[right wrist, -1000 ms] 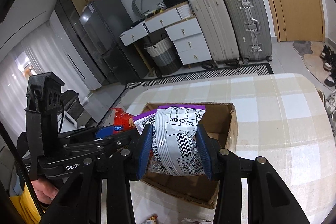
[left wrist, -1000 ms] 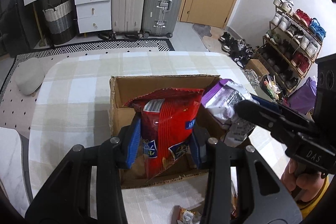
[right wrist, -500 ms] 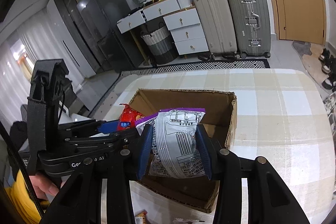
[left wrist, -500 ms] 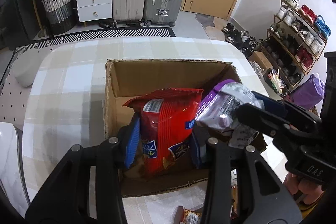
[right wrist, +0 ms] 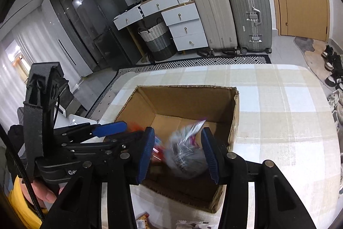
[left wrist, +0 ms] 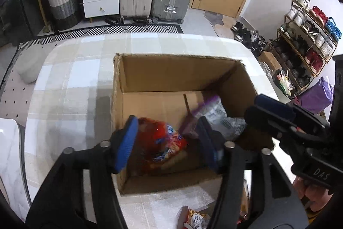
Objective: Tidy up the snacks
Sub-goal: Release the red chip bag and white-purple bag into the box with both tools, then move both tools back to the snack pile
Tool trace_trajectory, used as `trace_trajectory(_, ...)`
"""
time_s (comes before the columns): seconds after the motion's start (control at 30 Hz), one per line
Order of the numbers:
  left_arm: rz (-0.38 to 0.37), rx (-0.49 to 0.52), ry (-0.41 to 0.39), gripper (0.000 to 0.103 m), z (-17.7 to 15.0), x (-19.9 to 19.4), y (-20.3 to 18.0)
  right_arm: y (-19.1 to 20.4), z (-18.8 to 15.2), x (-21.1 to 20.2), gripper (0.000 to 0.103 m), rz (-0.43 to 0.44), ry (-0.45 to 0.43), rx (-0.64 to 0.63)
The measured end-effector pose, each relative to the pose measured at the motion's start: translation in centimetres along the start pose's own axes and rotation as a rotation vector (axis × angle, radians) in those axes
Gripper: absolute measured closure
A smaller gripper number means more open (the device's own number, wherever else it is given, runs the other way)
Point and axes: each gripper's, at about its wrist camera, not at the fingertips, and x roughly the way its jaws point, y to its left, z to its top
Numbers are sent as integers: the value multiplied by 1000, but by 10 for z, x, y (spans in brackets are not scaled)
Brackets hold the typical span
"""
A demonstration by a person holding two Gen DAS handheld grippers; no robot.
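Dropped, since half a second back: red snack bag (left wrist: 159,144) out of the left hand-held gripper (left wrist: 169,143), purple-and-silver snack bag (right wrist: 186,153) out of the right hand-held gripper (right wrist: 178,153). Both blurred, so likely caught mid-fall or just landing. Both pairs of blue pads now spread wide, pinching nothing, where each was clamped on its bag before. Red bag low in the centre of the left wrist view, inside the cardboard box (left wrist: 171,70), toward its near left corner; purple-and-silver bag just right of it, down against the right wall, the two close together and perhaps touching, though too smeared to say. Box upright on the checked surface (left wrist: 70,78), flaps gone, mouth open. Also closer and lower over the box than earlier, with more of its floor showing. Two more packets on the surface at the bottom edge of the left wrist view, one of them a small striped packet (left wrist: 196,218), not yet boxed. So, by judgement: two snacks delivered, more left to fetch, both tools free to go back for them.
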Motion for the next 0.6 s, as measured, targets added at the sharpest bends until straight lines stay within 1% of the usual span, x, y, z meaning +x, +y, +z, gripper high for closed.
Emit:
trace_trajectory(0.13, 6, 4, -15, 45, -4, -14, 0, 3, -2, -11, 55, -1, -16, -1)
trace_trajectory(0.3, 15, 12, -47, 44, -12, -42, -4, 10, -3, -38, 55, 5, -62, -11)
trace_trajectory(0.4, 28, 16, -76, 39, -20, -63, -8, 19, -4, -58, 55, 8, -84, -25)
trace_trajectory(0.47, 31, 13, -102, 34, -28, -81, -11, 26, -7, -72, 55, 10, -102, -36)
trace_trajectory(0.57, 30, 5, -135, 29, -40, -109, -13, 39, -12, -98, 55, 26, -137, -58)
trace_trajectory(0.6, 29, 3, -150, 27, -44, -120, -14, 45, -15, -108, 53, 32, -151, -69)
